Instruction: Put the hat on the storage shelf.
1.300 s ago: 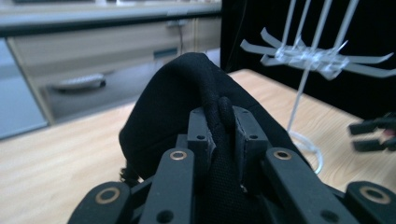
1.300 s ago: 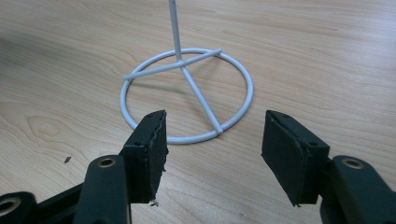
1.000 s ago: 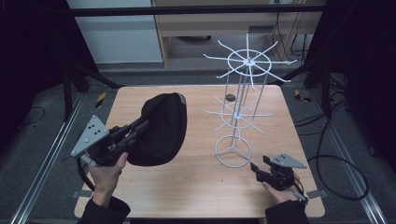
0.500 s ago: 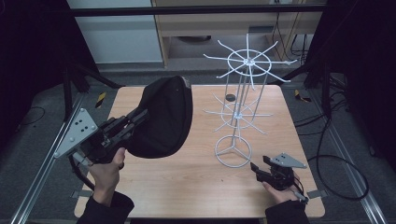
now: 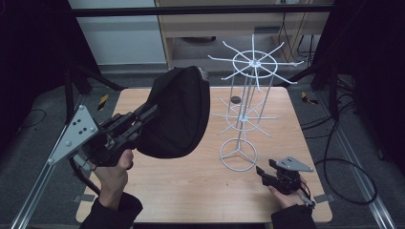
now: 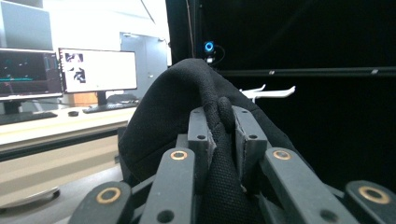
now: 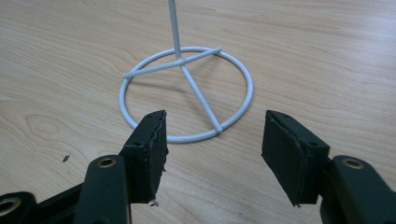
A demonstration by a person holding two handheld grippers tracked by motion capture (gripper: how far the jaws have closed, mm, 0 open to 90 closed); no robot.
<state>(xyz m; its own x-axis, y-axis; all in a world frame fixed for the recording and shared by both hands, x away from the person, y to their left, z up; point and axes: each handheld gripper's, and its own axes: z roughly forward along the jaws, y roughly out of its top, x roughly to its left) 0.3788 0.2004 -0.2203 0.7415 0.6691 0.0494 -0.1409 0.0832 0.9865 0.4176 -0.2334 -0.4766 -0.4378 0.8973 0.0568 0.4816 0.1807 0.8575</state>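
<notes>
A black fabric cap (image 5: 179,114) hangs in the air above the left part of the wooden table (image 5: 191,191). My left gripper (image 5: 152,112) is shut on a fold at its edge; in the left gripper view the black cloth (image 6: 173,102) bulges up between the two pads (image 6: 201,135). A white wire hook stand (image 5: 244,90) rises right of the cap, with its ring base (image 5: 238,153) on the table. My right gripper (image 5: 261,172) rests low at the front right, open, with its jaws (image 7: 212,144) pointing at the ring base (image 7: 187,93) and nothing between them.
A small dark round object (image 5: 235,99) lies on the table behind the stand. Metal frame rails run along both sides of the table, and cables (image 5: 334,157) lie on the floor to the right. Monitors (image 6: 98,70) stand on a desk in the left gripper view.
My left gripper has lifted the cap off the table and carried it up and a little toward the stand. The right gripper has stayed still.
</notes>
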